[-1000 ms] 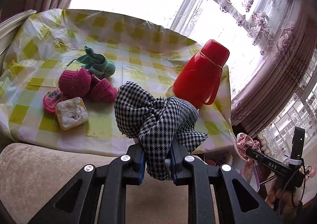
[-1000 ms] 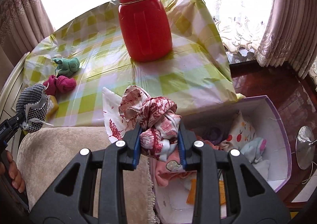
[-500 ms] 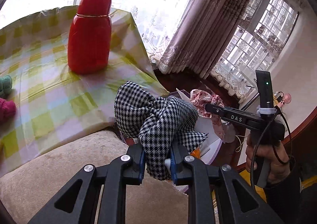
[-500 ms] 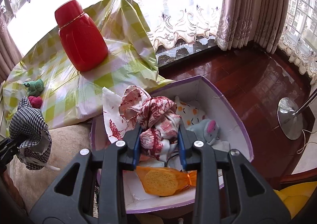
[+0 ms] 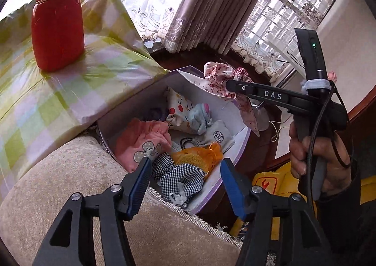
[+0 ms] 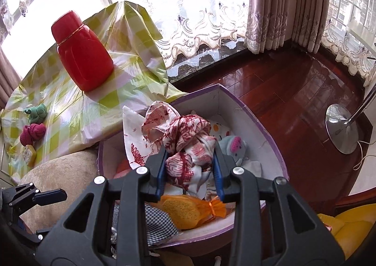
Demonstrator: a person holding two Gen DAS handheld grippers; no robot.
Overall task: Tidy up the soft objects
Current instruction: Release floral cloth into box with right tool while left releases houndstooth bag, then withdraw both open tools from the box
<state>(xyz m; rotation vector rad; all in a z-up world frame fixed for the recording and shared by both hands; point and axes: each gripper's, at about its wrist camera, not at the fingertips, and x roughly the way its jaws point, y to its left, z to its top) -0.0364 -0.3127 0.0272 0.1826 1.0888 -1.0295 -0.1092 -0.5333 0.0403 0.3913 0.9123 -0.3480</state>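
Checked cloth (image 5: 178,177) dropped since 0.5 s ago, now lies in box (image 5: 237,139) w/ other soft items; left tongs (image 5: 184,180) wide apart, empty, above it. Right tongs (image 6: 189,162) over box, clamped on red-print cloth (image 6: 185,141). Worktop (image 6: 70,106) w/ checked plastic cover beside box carries red flask (image 6: 82,52), wood floor beyond
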